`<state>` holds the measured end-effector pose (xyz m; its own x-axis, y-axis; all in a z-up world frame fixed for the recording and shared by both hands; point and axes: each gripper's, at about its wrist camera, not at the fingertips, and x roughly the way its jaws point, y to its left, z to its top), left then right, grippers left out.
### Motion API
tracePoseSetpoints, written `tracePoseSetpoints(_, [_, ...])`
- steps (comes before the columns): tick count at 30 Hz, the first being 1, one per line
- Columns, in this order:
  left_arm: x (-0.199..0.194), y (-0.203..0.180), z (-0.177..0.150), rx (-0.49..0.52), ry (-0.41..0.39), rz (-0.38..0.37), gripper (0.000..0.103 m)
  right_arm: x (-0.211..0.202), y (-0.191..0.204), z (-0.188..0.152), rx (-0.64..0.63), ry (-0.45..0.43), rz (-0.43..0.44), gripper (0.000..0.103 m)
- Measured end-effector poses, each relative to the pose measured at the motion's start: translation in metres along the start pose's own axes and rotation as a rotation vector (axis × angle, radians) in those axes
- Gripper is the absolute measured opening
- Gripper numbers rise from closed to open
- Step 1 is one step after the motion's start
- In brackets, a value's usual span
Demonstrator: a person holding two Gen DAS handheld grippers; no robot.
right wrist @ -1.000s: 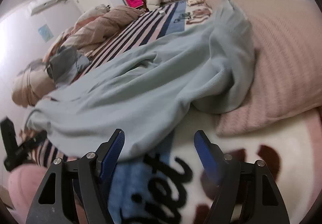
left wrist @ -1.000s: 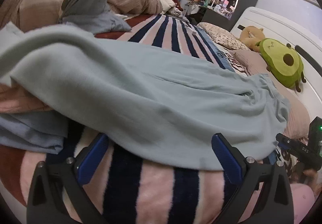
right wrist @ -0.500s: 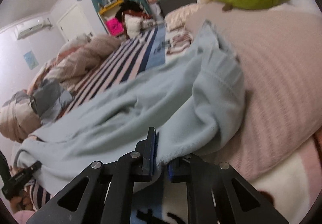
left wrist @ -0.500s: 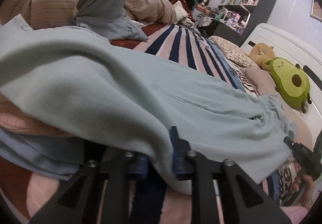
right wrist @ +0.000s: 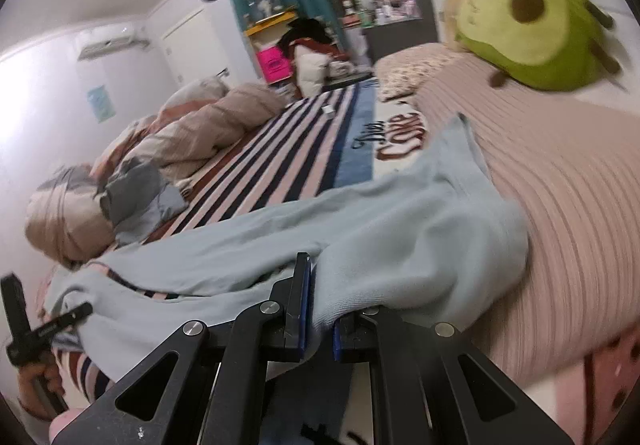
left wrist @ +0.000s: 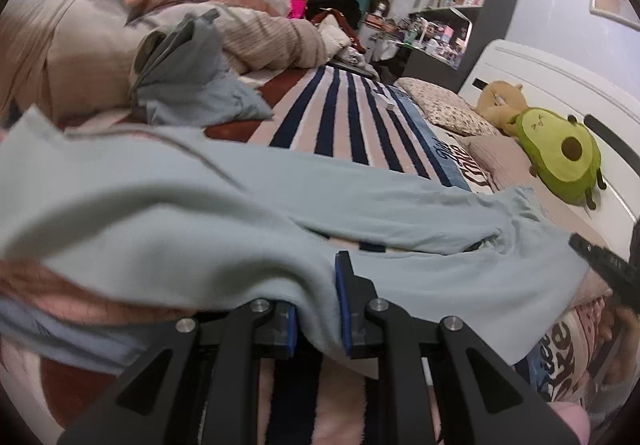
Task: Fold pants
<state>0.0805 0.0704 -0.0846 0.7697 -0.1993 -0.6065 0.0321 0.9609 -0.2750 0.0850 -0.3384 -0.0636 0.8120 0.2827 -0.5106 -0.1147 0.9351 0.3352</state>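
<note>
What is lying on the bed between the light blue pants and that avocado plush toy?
A ribbed pink pillow. In the right wrist view it spans the stretch from the pants, whose end rests on it, up to the avocado plush; the left wrist view shows the same.

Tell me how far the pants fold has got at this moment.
Done: both grips are set. The left gripper and right gripper are each shut on the near edge of the light blue pants. In hand: that edge is raised off the striped blanket. Left: no fold is laid over.
</note>
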Motion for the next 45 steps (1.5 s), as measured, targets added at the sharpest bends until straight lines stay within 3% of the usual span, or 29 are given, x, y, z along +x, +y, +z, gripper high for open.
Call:
tracePoseSetpoints(10, [0.029,-0.006,0.064,0.098,0.041,0.039,0.013,0.053,0.005,0.054,-0.173,0.130,0.019,0.003])
tracePoseSetpoints(17, [0.090,0.001,0.105,0.171,0.124,0.087,0.013,0.104,0.007,0.072,-0.277,0.243,-0.008,0.003])
tracePoseSetpoints(22, [0.130,0.007,0.112,0.193,0.179,0.115,0.015,0.141,0.006,0.070,-0.333,0.307,-0.048,0.003])
tracePoseSetpoints(24, [0.143,0.008,0.110,0.203,0.203,0.133,0.024,0.150,0.005,0.066,-0.335,0.324,-0.056,0.011])
tracePoseSetpoints(25, [0.149,0.009,0.109,0.203,0.221,0.136,0.041,0.155,0.003,0.064,-0.330,0.335,-0.056,0.016])
tracePoseSetpoints(26, [0.154,0.010,0.107,0.197,0.240,0.129,0.060,0.159,0.001,0.061,-0.323,0.344,-0.053,0.030])
tracePoseSetpoints(27, [0.155,0.009,0.106,0.196,0.241,0.122,0.066,0.159,0.001,0.058,-0.320,0.344,-0.045,0.041])
tracePoseSetpoints(29, [0.146,0.006,0.108,0.213,0.213,0.104,0.071,0.153,0.002,0.055,-0.319,0.334,-0.016,0.050])
tracePoseSetpoints(30, [0.138,0.004,0.110,0.221,0.196,0.096,0.073,0.147,0.003,0.054,-0.322,0.324,-0.005,0.052])
tracePoseSetpoints(32, [0.118,0.004,0.116,0.216,0.141,0.088,0.087,0.134,0.004,0.057,-0.320,0.308,0.010,0.055])
tracePoseSetpoints(36, [0.082,0.003,0.123,0.213,0.074,0.091,0.088,0.095,0.007,0.065,-0.331,0.243,-0.013,0.077])
tracePoseSetpoints(40, [0.060,-0.001,0.116,0.238,0.055,0.127,0.088,0.072,0.015,0.049,-0.409,0.238,-0.048,0.077])
tracePoseSetpoints(43, [0.055,0.001,0.106,0.228,0.079,0.113,0.088,0.082,0.015,0.023,-0.408,0.296,-0.031,0.077])
tracePoseSetpoints(45, [0.056,0.003,0.099,0.224,0.091,0.120,0.088,0.092,0.014,0.008,-0.424,0.312,-0.085,0.077])
